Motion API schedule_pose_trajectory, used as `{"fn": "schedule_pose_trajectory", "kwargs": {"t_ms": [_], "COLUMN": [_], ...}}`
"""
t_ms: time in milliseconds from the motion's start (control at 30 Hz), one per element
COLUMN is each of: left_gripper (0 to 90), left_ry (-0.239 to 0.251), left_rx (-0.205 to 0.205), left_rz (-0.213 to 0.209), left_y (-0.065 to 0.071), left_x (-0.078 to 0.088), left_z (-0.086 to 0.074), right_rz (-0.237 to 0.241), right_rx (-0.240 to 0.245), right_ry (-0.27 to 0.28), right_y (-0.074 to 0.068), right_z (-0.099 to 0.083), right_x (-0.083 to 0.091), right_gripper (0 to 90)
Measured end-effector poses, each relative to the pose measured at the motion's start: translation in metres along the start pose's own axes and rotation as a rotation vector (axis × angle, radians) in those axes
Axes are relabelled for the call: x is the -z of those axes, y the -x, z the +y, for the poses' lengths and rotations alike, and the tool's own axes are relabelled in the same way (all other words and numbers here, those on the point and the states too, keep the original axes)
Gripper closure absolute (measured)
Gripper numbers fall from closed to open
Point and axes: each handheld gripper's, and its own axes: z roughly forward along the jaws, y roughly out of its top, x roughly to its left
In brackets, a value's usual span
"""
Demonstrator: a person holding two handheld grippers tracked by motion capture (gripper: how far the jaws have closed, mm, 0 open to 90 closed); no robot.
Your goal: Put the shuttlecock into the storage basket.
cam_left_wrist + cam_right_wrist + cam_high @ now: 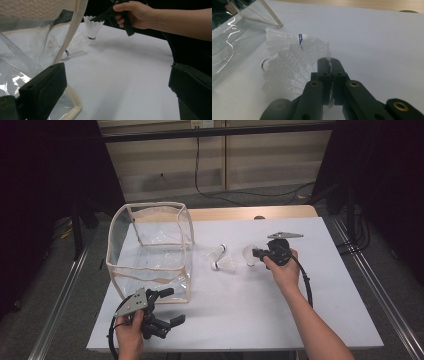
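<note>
Three white shuttlecocks are on the white table (250, 305). My right gripper (255, 253) (330, 61) is shut on the feather rim of one shuttlecock (248, 254) (312, 52) (92, 26), which stands cork down on the table. The other two shuttlecocks (218, 251) (229, 266) lie just left of it, also seen in the right gripper view (278, 38) (265, 64). My left gripper (173, 306) (117, 87) is open and holds nothing, near the front left edge beside a clear bag (150, 250).
The clear plastic bag with beige trim (75, 30) stands open-topped at the table's left. A wooden strip (225, 213) runs along the far edge. Cables trail from both grippers. Metal rails flank the table.
</note>
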Motion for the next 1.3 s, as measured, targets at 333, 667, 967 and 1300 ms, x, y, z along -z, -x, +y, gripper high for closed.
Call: {"fn": "schedule_pose_trajectory", "kwargs": {"t_ms": [333, 667, 967, 1300], "left_gripper": [1.7, 1.7, 1.8, 1.7], "left_ry": [-0.005, -0.003, -0.005, -0.007], "left_rx": [0.000, 0.003, 0.000, -0.001], "left_rz": [0.000, 0.001, 0.000, 0.000], "left_y": [-0.001, 0.000, 0.000, 0.000], "left_x": [0.000, 0.000, 0.000, -0.001], "left_z": [0.000, -0.001, 0.000, 0.000], "right_rz": [-0.001, -0.011, -0.035, -0.074], "right_rx": [0.013, 0.017, 0.017, 0.024], "right_ry": [-0.005, -0.019, -0.027, -0.039], "right_y": [0.001, 0.004, 0.009, 0.017], "right_z": [-0.002, -0.003, -0.004, -0.004], "right_x": [-0.005, -0.007, -0.004, 0.004], "right_gripper": [87.4, 85.8, 78.2, 68.9]}}
